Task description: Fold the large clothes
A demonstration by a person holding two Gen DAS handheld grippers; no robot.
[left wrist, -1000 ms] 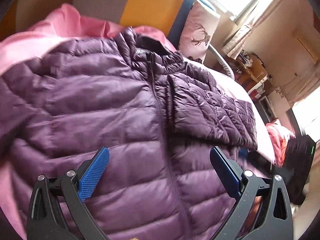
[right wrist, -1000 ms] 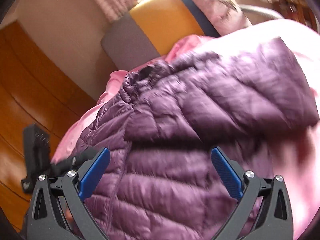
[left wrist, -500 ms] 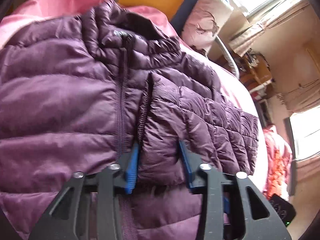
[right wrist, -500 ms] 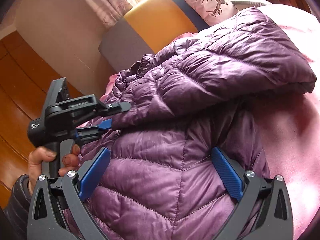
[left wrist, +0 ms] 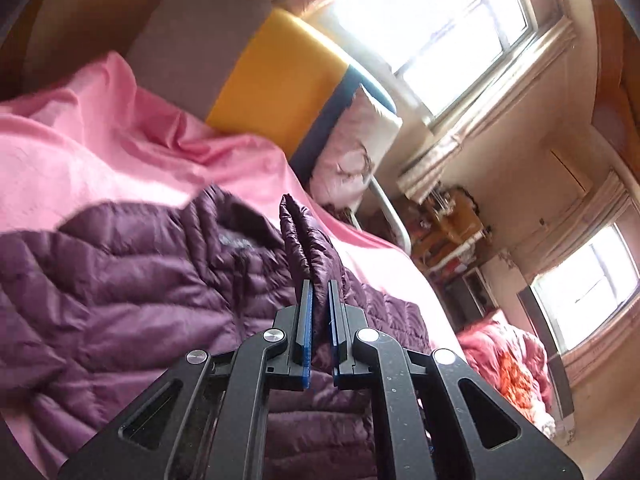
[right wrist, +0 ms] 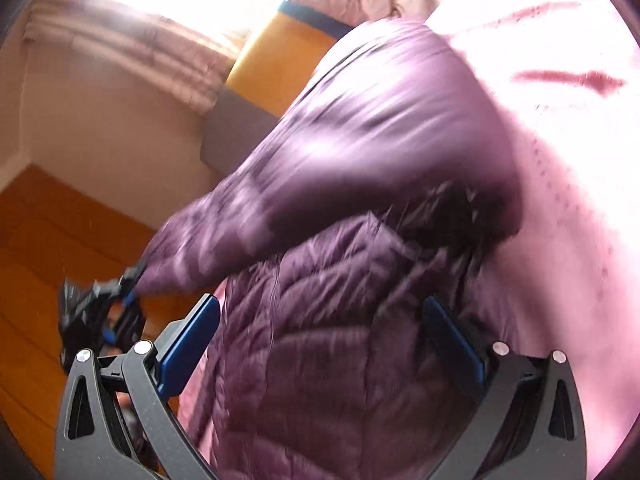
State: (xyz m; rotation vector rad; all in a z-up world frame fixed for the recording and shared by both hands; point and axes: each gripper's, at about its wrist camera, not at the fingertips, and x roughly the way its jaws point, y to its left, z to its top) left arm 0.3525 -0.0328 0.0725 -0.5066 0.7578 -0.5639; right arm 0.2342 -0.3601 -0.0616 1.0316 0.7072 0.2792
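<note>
Ahead of the black left gripper (left wrist: pixel 319 304) with its blue pads (left wrist: pixel 306 320) lies a dark purple quilted jacket (left wrist: pixel 132 280) on a pink sheet (left wrist: pixel 100 152). Beyond it, the headboard (left wrist: pixel 280 80) shows grey, yellow and navy bands, and a pale pillow (left wrist: pixel 352 148) bears a brown motif. Left of the right gripper (right wrist: pixel 320 340), the floor (right wrist: pixel 40 248) is orange wood.

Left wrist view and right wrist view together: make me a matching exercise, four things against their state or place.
1. left claw
2. right claw
3. purple quilted puffer jacket
4. pink bed sheet

A. open, clamping nothing
B. spread beneath everything
C. shut on a sleeve cuff
D. lying on the bed, one sleeve raised

Pairs: 1-C, 2-A, 3-D, 4-B
</note>
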